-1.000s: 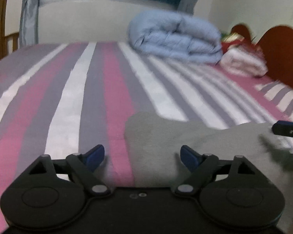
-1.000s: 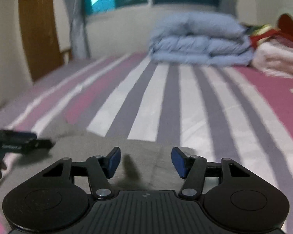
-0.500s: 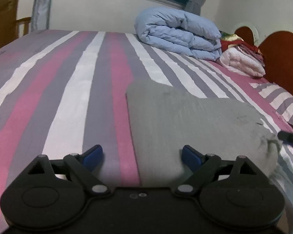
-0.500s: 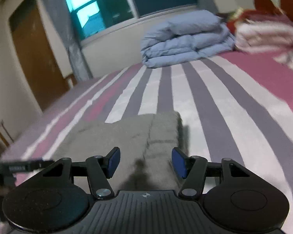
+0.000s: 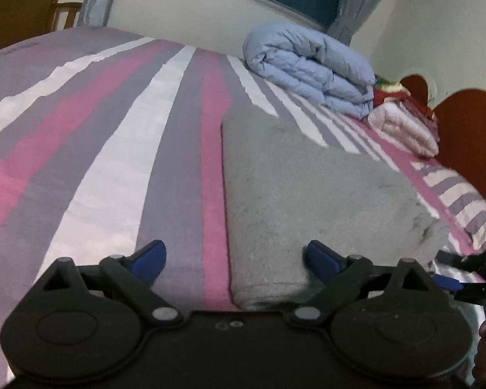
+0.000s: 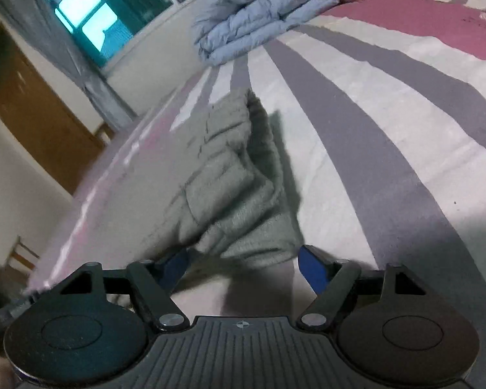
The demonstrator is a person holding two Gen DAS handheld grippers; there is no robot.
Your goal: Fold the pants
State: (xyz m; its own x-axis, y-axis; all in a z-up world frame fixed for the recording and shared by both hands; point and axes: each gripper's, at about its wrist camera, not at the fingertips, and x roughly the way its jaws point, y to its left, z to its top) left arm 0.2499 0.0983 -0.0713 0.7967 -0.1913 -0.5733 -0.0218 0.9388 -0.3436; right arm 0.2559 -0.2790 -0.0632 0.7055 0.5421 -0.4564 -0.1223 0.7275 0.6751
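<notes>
Our left gripper (image 5: 235, 254) has its jaws spreading apart, and the near corner of the grey pants (image 5: 307, 194) lies between the blue pads without being pinched; the right pad sits just against the cloth, the left pad over bare striped bedsheet (image 5: 107, 168). Our right gripper (image 6: 243, 264) is likewise opening, with the bunched, ribbed end of the pants just ahead of its pads and nothing clamped. From the left claw outward the pants stretch ahead and to the right as a flat folded slab on the bed. We judge a fold has just been laid down and we are letting go, so we should draw both claws straight back and low, not dragging the edge. Far ahead sits a rolled blue duvet (image 5: 307, 68).
</notes>
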